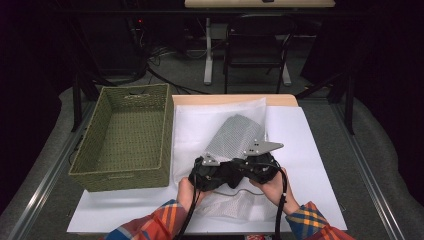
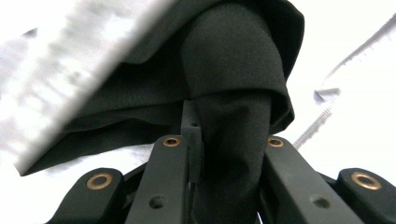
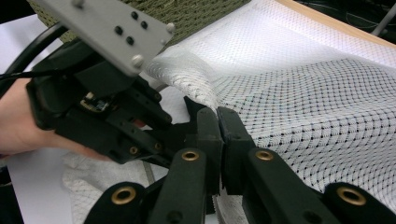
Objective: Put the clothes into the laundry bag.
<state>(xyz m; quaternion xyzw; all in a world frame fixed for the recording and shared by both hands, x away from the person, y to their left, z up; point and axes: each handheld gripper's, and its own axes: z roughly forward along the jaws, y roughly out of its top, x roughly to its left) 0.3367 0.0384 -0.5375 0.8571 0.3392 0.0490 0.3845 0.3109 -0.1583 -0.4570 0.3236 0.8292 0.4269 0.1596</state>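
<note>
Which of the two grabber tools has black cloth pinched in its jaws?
The left gripper: black cloth sits between its jaws. The right gripper pinches white mesh bag instead.

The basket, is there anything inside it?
No, the green basket shows just its bare woven floor in the high view.

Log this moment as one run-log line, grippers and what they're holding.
left gripper: shut on black cloth | right gripper: shut on mesh bag edge | green basket: left of bag
</note>
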